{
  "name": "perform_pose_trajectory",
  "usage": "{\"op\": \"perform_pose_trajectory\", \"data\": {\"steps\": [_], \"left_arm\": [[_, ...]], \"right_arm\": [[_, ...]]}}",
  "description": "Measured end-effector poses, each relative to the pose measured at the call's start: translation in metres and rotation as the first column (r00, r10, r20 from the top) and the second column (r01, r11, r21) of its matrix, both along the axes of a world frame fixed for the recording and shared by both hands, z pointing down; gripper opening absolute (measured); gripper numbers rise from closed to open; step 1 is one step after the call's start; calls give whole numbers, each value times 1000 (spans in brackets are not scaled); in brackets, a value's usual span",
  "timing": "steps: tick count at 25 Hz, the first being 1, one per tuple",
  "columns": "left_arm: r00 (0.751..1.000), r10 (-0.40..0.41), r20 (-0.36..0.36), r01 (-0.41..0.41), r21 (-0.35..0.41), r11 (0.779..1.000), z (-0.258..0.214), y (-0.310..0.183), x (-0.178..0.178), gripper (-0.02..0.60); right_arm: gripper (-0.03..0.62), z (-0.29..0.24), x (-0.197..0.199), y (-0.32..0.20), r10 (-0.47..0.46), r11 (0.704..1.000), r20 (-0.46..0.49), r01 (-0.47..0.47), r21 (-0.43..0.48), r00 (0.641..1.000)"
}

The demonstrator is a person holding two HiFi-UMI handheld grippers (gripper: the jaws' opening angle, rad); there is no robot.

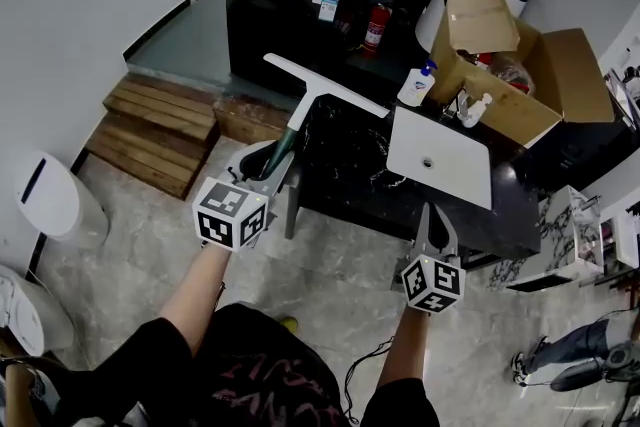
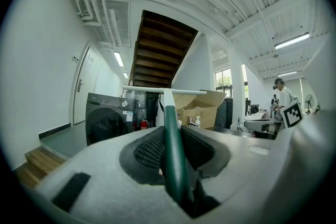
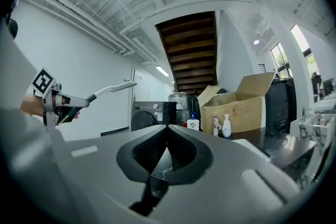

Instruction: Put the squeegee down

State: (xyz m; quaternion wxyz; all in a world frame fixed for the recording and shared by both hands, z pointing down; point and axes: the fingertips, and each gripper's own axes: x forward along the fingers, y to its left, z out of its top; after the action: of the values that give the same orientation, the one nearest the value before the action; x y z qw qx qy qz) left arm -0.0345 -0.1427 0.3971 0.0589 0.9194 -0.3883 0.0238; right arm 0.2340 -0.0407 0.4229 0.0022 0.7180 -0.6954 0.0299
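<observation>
The squeegee [image 1: 318,93] has a dark green handle and a long white blade. My left gripper [image 1: 283,148] is shut on its handle and holds it out level, with the blade over the left end of the black counter [image 1: 350,180]. In the left gripper view the green handle [image 2: 171,134] runs out between the two pads to the blade. My right gripper [image 1: 436,213] hangs at the counter's front edge below the white sink basin [image 1: 440,160]. Its jaws [image 3: 167,128] meet with nothing between them. The right gripper view shows the squeegee [image 3: 107,89] at far left.
A black washing machine [image 1: 290,0] and a red fire extinguisher [image 1: 375,27] stand behind the counter. An open cardboard box [image 1: 505,65] and pump bottles [image 1: 415,85] sit at the counter's back. Wooden steps [image 1: 155,130] and a white bin [image 1: 50,200] are on the left.
</observation>
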Motion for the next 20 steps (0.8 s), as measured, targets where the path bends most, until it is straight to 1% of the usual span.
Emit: {"op": "perform_pose_trajectory", "data": {"steps": [10,16,20], "left_arm": [[1000,12,6,-12,-11,1000,5,-32,26,97],[1000,14,-3,-14,-18,1000,12,-71,40,97],[1000,18,7,-18,-17,1000,17,-103,53,97]], "right_arm": [[9,7,23,-29,6,1000,8,-6,-10,1000],[9,13,36,-62,10,1000,4,-10,-22,1000],[9,15,48,-92,14,999,-1,-14,-29,1000]]}}
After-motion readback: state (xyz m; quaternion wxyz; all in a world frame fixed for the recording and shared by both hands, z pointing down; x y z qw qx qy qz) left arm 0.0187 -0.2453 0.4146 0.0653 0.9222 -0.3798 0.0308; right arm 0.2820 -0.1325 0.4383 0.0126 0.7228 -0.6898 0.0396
